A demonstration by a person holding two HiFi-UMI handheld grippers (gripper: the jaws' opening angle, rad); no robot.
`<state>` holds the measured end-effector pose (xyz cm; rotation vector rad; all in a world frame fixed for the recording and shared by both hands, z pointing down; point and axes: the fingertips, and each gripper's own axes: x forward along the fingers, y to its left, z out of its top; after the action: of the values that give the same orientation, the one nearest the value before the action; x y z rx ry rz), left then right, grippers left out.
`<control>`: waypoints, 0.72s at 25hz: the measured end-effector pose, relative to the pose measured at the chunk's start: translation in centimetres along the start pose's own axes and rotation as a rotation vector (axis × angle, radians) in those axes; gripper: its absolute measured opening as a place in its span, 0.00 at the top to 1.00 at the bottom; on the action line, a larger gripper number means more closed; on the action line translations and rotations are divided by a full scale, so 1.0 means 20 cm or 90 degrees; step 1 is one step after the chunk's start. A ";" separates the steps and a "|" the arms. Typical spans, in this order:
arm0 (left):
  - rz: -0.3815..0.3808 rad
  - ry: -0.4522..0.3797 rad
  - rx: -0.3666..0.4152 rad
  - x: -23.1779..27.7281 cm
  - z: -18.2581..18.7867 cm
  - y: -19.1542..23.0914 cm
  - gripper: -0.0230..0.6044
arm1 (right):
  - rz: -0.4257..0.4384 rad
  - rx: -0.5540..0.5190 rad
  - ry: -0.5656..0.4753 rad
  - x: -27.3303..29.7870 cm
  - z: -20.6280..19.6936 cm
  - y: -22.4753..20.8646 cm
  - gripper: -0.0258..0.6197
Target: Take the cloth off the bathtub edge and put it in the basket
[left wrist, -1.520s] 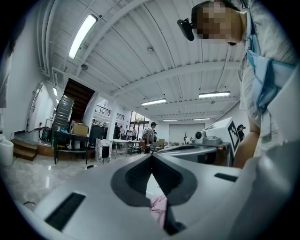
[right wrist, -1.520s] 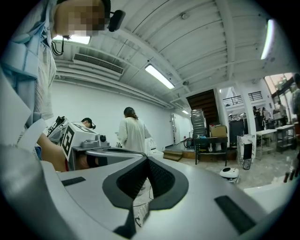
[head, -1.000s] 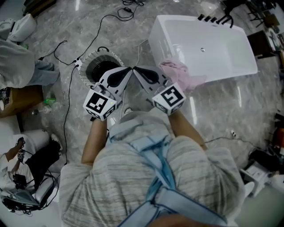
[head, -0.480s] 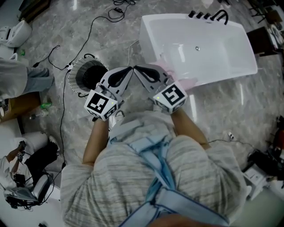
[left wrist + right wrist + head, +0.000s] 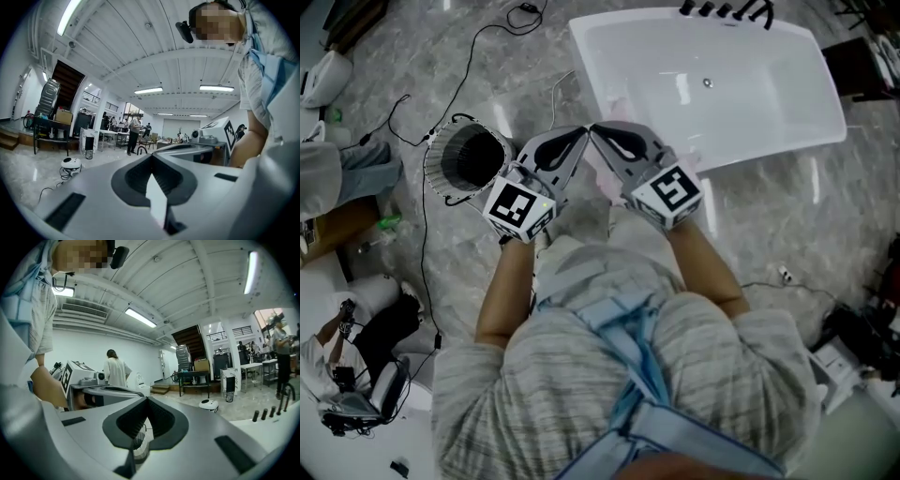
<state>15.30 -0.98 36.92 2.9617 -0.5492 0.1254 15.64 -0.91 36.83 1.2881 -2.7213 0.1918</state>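
In the head view my left gripper (image 5: 579, 133) and right gripper (image 5: 596, 131) are both shut and empty, tips almost touching, held over the near left corner of the white bathtub (image 5: 722, 84). The right gripper covers nearly all of the pink cloth; only a pale sliver (image 5: 602, 178) shows between the two grippers. The round wire basket (image 5: 467, 159) stands on the floor to the left of the left gripper. In the gripper views the left gripper (image 5: 152, 158) and right gripper (image 5: 146, 400) point level across the room, jaws together.
Black cables (image 5: 422, 216) run over the marble floor around the basket. A seated person (image 5: 337, 173) and a cardboard box (image 5: 333, 230) are at the left. Black taps (image 5: 722, 9) stand on the tub's far end. More people and tables (image 5: 133, 133) are far off.
The tub and the basket have slid down and left in the head view as the person came closer. The cloth has gone under the right gripper. Both grippers stay shut, tips together.
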 end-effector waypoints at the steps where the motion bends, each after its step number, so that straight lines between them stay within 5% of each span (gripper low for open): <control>1: 0.000 0.003 0.004 0.04 -0.01 -0.02 0.96 | 0.005 0.001 0.002 -0.02 0.00 -0.02 0.96; 9: -0.013 0.033 0.030 0.19 -0.13 -0.12 0.96 | 0.103 -0.043 0.016 -0.19 -0.10 -0.12 0.96; 18: -0.011 0.068 0.003 0.26 -0.33 -0.15 0.96 | 0.123 -0.061 0.123 -0.35 -0.42 -0.32 0.94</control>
<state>20.76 0.92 43.63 2.9417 -0.5101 0.2812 25.41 1.75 44.41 0.9300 -2.6500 0.1897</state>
